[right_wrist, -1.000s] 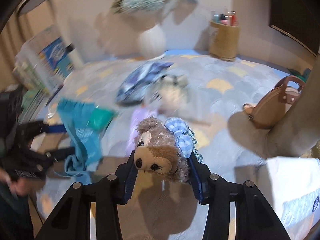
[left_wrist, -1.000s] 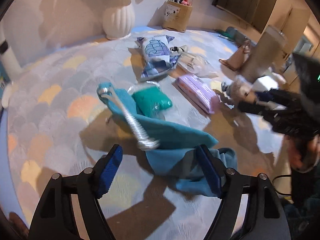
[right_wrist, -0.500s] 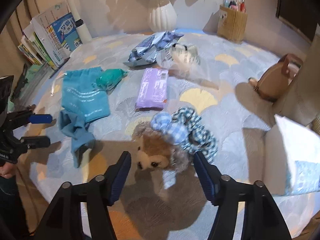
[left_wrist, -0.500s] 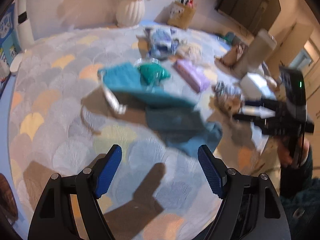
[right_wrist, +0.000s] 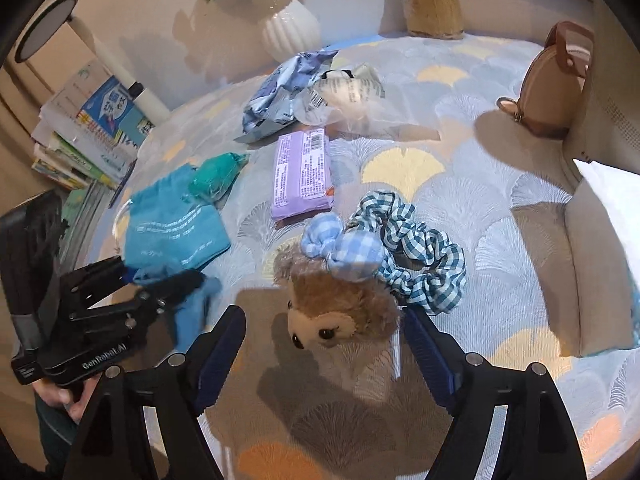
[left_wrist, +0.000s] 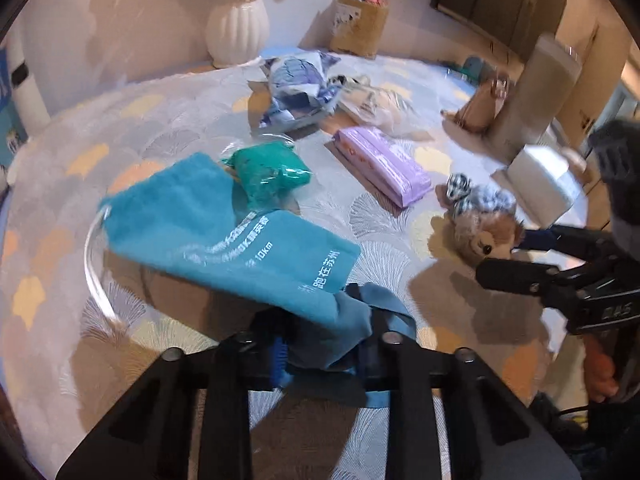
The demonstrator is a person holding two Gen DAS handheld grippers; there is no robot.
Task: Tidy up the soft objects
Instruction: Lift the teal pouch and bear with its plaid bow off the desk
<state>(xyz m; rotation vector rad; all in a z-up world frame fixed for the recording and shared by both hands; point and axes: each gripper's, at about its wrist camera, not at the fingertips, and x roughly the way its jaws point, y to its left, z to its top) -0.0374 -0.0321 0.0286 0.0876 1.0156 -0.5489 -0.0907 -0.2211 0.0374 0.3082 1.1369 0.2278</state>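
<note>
My left gripper [left_wrist: 322,354] is shut on the near edge of a teal drawstring cloth bag [left_wrist: 224,232], which lies on the patterned tablecloth; the bag also shows in the right wrist view [right_wrist: 172,232]. A green wrapped bundle [left_wrist: 270,174] rests against the bag's far side. My right gripper [right_wrist: 324,348] is open, its fingers either side of a brown plush bear head [right_wrist: 340,312] with a blue gingham bow and scrunchie [right_wrist: 416,256]. The plush lies on the table, apart from the pads.
A purple tissue pack [right_wrist: 302,172], a blue patterned packet [right_wrist: 276,92] and a clear plastic bag [right_wrist: 348,96] lie mid-table. A white vase [left_wrist: 236,30], a pen holder [right_wrist: 432,4], a tan round purse [right_wrist: 556,84], stacked books [right_wrist: 88,136] and a white box [left_wrist: 544,180] ring the edges.
My left gripper has closed on the teal bag's near edge after being open above it. My right gripper let go of the plush bear, which now lies on the table between its open fingers.
</note>
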